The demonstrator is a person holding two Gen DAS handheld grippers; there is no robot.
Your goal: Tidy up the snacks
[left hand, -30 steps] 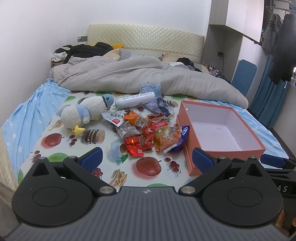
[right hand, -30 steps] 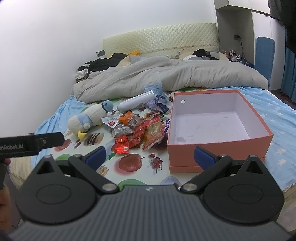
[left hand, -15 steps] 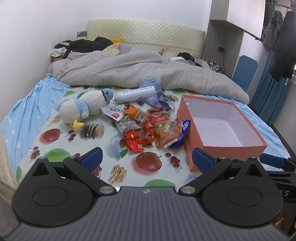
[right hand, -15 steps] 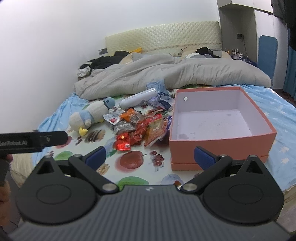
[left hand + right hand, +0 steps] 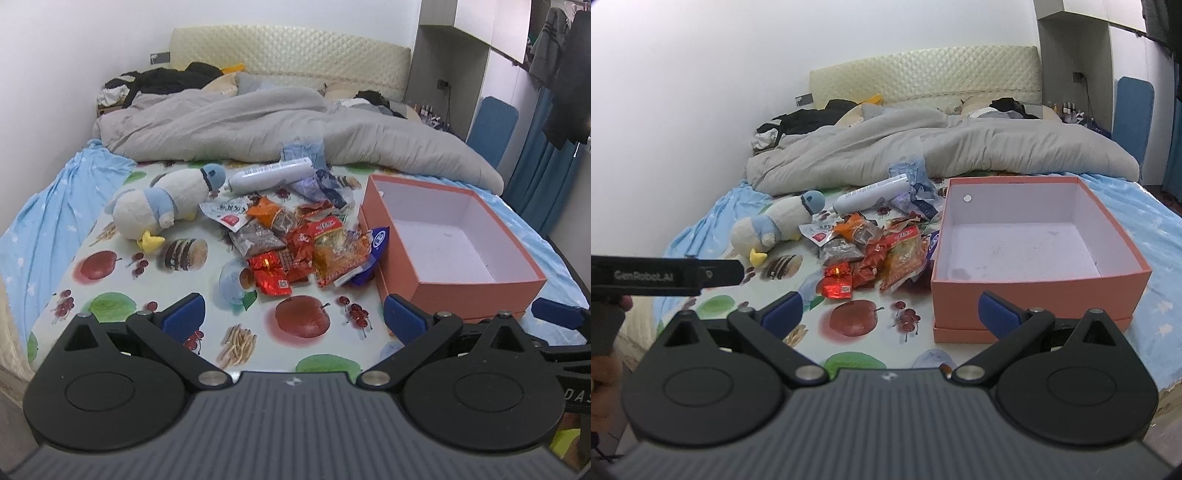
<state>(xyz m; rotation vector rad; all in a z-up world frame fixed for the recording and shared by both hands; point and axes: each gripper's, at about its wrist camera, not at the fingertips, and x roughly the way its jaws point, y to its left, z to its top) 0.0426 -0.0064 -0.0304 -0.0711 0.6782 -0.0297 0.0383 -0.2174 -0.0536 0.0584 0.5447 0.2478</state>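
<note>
Red and orange snack packets (image 5: 295, 247) are heaped on the bed ahead of the left hand-held gripper (image 5: 291, 314), just left of the salmon box (image 5: 476, 291). Both it and the right hand-held gripper (image 5: 890, 308) are held wide apart and empty.

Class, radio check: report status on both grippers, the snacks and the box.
Left gripper open, empty. Right gripper open, empty. Snack pile loose on the mat beside the empty pink box. Plush duck and white bottle border the pile.
</note>
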